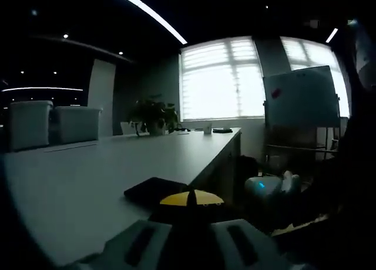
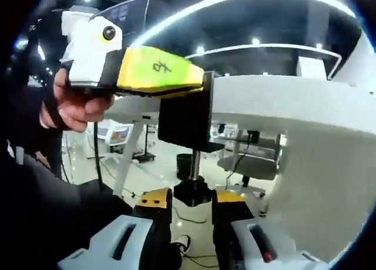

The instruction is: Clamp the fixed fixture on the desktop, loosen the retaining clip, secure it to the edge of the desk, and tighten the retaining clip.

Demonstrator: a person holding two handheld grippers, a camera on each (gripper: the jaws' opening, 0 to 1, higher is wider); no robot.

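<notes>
A: Fixture [image 2: 185, 118] where?
B: On the desk [image 2: 282, 100] edge. Black clamp body hangs off the rim, its screw post runs down to a black knob [image 2: 192, 193] under the desk.

A: Biggest things first?
B: Desk, long and white. In the left gripper view it runs off toward bright shuttered windows [image 1: 220, 79], with a whiteboard [image 1: 301, 98] at right.

A: Left gripper?
B: Left gripper [image 2: 200, 85] comes in level from the left in the right gripper view, a hand [image 2: 73, 108] holding it. Its yellow jaws are pinched on the fixture's top at desk level. In its own view a yellow tip sits over the black plate [image 1: 154, 191].

A: Right gripper?
B: Right gripper [image 2: 192, 201] sits below the desk, jaws either side of the knob and right up against it. Firm squeeze or not, can't tell.
</notes>
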